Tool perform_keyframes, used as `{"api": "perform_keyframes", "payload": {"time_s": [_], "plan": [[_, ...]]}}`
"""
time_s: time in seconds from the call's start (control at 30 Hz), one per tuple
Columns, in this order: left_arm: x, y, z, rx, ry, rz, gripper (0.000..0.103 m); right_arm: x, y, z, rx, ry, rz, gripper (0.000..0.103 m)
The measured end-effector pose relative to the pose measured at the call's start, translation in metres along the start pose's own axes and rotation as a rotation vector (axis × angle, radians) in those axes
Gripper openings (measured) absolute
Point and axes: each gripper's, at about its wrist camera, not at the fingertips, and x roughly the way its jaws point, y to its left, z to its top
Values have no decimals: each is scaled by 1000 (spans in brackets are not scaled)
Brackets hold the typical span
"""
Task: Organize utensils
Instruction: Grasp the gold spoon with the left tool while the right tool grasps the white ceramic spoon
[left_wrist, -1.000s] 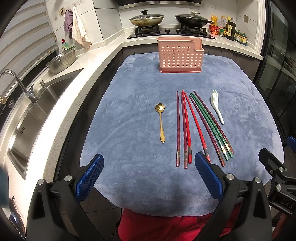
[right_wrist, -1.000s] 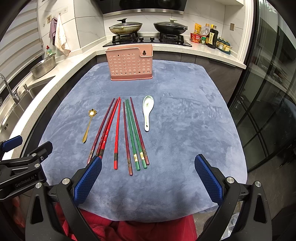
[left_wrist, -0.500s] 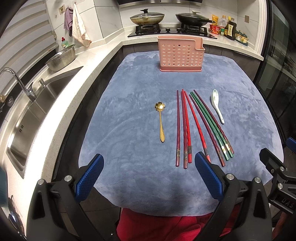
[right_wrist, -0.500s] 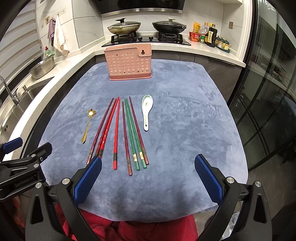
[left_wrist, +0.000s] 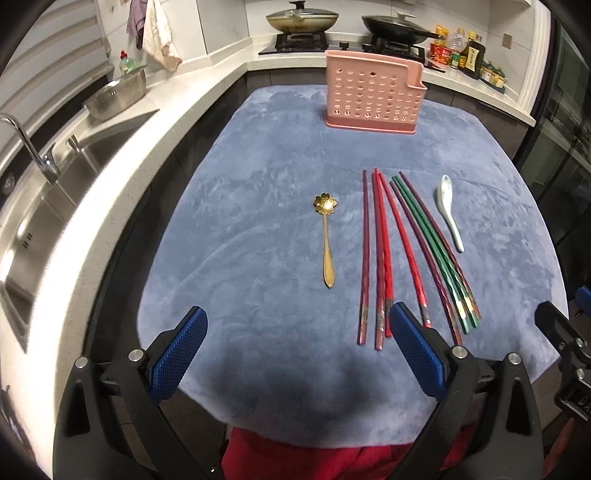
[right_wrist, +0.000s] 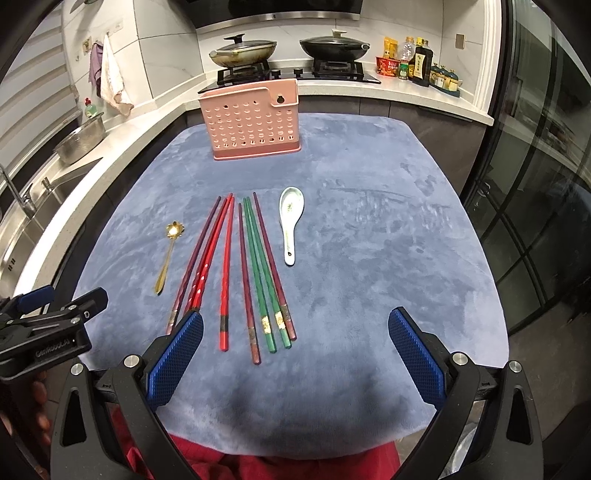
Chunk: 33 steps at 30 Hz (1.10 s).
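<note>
A pink perforated utensil holder (left_wrist: 373, 96) (right_wrist: 253, 121) stands upright at the far side of the blue mat (left_wrist: 258, 206). A gold flower-bowl spoon (left_wrist: 325, 236) (right_wrist: 167, 254), several red, maroon and green chopsticks (left_wrist: 406, 243) (right_wrist: 243, 266) and a white ceramic spoon (left_wrist: 448, 207) (right_wrist: 290, 221) lie side by side in the middle. My left gripper (left_wrist: 297, 350) is open and empty above the mat's near edge, behind the gold spoon. My right gripper (right_wrist: 295, 354) is open and empty, behind the chopstick ends.
A white counter with a steel sink (left_wrist: 33, 206) and steel bowl (left_wrist: 116, 96) runs along the left. A stove with two lidded pans (right_wrist: 243, 51) and sauce bottles (right_wrist: 417, 62) is behind the holder. Dark glass doors (right_wrist: 535, 221) stand to the right.
Both grippers have moved a little forward over the mat's near edge. The utensils and the holder have not moved.
</note>
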Motion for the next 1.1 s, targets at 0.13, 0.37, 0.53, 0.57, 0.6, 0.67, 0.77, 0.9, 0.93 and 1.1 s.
{"api": "perform_keyframes", "payload": {"time_s": [0.13, 0.37, 0.53, 0.57, 0.6, 0.67, 0.77, 0.9, 0.93, 1.1], "plan": [[26, 3, 6, -16, 14, -1, 94, 16, -3, 5, 7, 13, 3, 96], [79, 10, 11, -75, 91, -72, 76, 46, -8, 17, 15, 21, 16, 96], [99, 15, 13, -98, 121, -112, 63, 67, -8, 26, 15, 27, 34, 96], [101, 15, 14, -104, 128, -121, 61, 73, -8, 29, 14, 32, 41, 96], [104, 15, 14, -112, 137, -130, 60, 77, -9, 31, 16, 39, 46, 93], [108, 15, 17, -118, 141, -150, 58, 88, -10, 35, 23, 57, 65, 87], [111, 11, 20, -112, 143, -165, 56, 103, -11, 43, 35, 77, 83, 80], [120, 9, 22, -103, 163, -155, 46, 121, -11, 52, 46, 98, 107, 66], [121, 9, 23, -105, 163, -153, 46, 126, -10, 54, 44, 104, 108, 64], [121, 10, 25, -99, 169, -153, 33, 144, -7, 60, 32, 126, 122, 44]]}}
